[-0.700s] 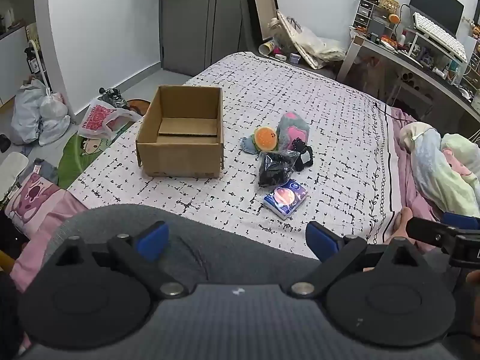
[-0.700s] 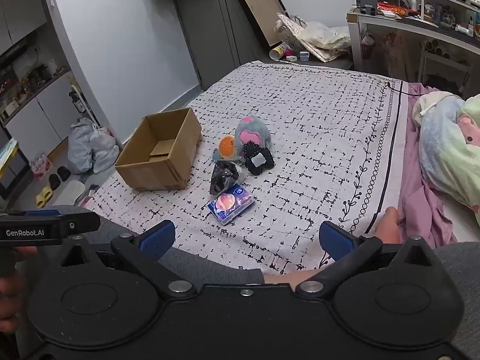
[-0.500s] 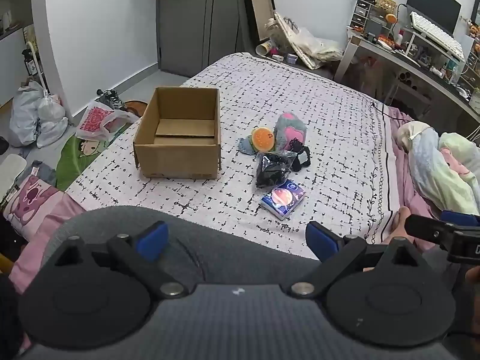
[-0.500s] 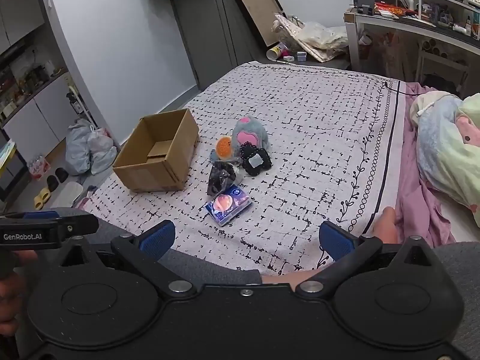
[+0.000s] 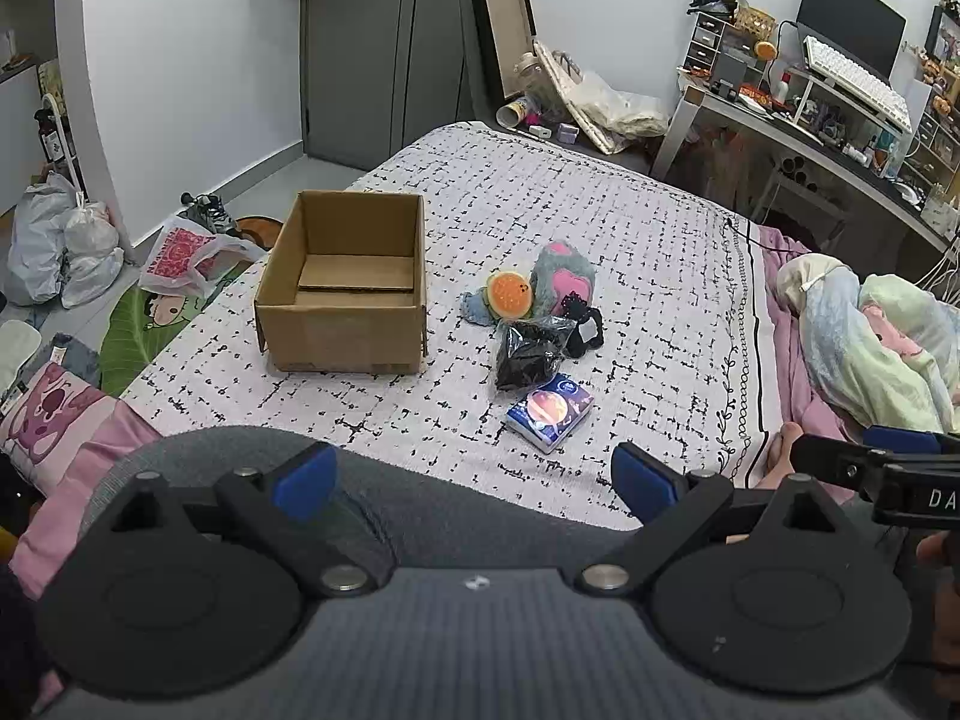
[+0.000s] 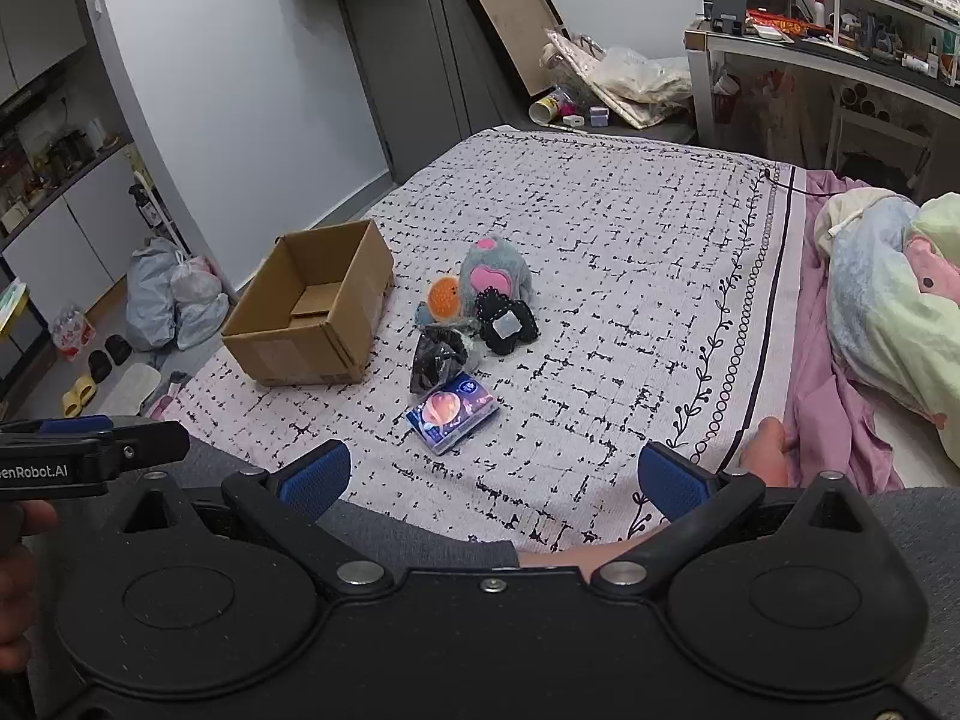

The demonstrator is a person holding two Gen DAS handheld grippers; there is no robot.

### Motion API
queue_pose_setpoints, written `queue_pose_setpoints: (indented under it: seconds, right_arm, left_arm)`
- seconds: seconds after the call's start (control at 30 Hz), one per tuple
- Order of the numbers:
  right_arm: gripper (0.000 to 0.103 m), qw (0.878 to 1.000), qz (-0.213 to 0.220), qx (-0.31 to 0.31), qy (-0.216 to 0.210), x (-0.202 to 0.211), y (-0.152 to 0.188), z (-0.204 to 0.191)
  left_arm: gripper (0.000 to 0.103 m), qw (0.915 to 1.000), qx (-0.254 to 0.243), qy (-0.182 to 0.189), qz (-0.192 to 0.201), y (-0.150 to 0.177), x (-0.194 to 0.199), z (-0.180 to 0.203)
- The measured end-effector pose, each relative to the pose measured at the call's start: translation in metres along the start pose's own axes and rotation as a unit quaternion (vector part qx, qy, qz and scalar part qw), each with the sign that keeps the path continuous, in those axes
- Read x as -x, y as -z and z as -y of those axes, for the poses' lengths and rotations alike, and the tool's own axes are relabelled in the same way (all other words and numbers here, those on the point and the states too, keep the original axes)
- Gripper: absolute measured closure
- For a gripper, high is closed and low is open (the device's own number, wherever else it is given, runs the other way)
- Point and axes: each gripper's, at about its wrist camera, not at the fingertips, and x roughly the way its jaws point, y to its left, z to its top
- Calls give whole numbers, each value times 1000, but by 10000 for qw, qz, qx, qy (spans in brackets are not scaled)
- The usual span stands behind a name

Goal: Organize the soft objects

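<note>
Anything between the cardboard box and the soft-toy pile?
Nothing: only bare bedsheet separates the cardboard box from the soft-toy pile, clearest in the left wrist view.

Bedroom surroundings, as seen:
- Tabletop (image 5: 798, 129) standing by the far wall, carrying a monitor (image 5: 849, 15) and a white keyboard (image 5: 855, 81).
- Pastel blanket (image 5: 870, 336) lying bunched at the bed's right side.
- Tied grey bags (image 5: 57, 240) sitting on the floor, near a pink-printed plastic bag (image 5: 180, 252).
- Framed board (image 6: 510, 18) leaning against the grey wardrobe (image 5: 372, 48).
- Yellow slippers (image 6: 78, 396) lying on the floor.

Even, soft indoor light, sharp focus (fisheye-bowed edges, dark corners)
</note>
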Motion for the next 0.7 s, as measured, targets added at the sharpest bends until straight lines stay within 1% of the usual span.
queue_pose_setpoints:
  seconds: [0.7]
  right_arm:
    - [0, 10000, 24, -44, 59, 3, 1, 3]
  left_arm:
    - [6, 10000, -14, 34, -13, 1, -1, 5]
